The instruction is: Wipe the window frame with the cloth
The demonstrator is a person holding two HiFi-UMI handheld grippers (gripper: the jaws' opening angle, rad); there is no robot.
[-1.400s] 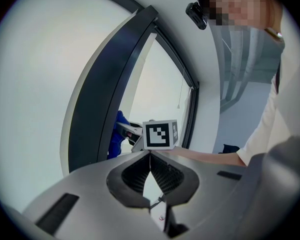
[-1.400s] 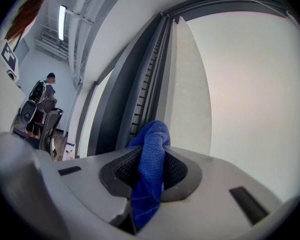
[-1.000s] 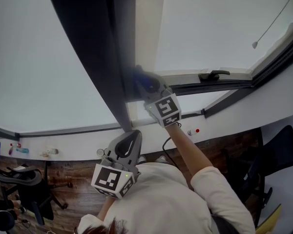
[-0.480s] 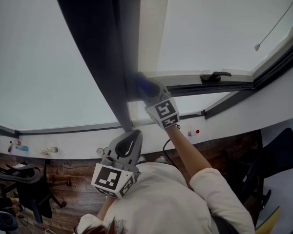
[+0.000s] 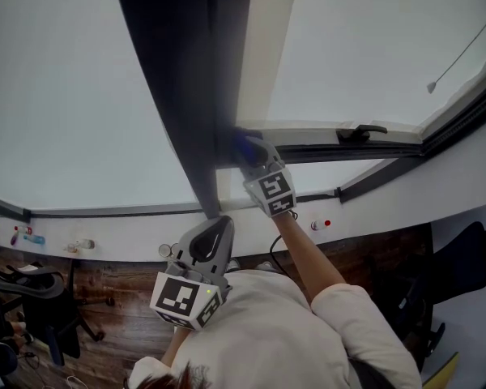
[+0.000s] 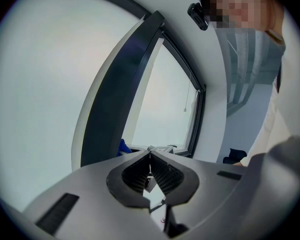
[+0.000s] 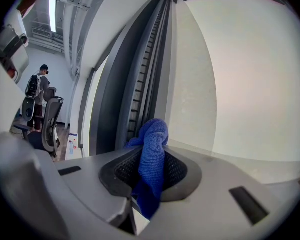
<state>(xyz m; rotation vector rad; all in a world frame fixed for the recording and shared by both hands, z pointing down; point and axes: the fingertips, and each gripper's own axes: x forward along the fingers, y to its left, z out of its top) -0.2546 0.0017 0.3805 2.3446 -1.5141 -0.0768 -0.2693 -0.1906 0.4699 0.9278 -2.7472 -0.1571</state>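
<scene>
A blue cloth [image 7: 152, 154] is clamped in my right gripper [image 7: 151, 149], bunched at the tip and pressed against the dark window frame upright [image 7: 140, 84]. In the head view the right gripper [image 5: 245, 148] reaches up to where the dark frame upright [image 5: 186, 87] meets the lower sash rail [image 5: 340, 148], with the blue cloth [image 5: 245, 144] at its tip. My left gripper [image 5: 213, 237] hangs lower, near my chest, shut with nothing between its jaws. From the left gripper view, the left gripper [image 6: 150, 160] points at the frame upright [image 6: 117, 99], and the cloth [image 6: 123, 147] peeks out at its base.
A window handle [image 5: 363, 131] sits on the sash right of the cloth. A pull cord [image 5: 458, 51] hangs at the far right. Below the white sill [image 5: 105, 237] are a wooden floor and office chairs [image 5: 24, 298]. A person [image 7: 37, 91] stands far off by chairs.
The right gripper with the cloth has stayed at the corner of the frame, shifting slightly up along the upright as the head view tilted. The left gripper has not moved.
</scene>
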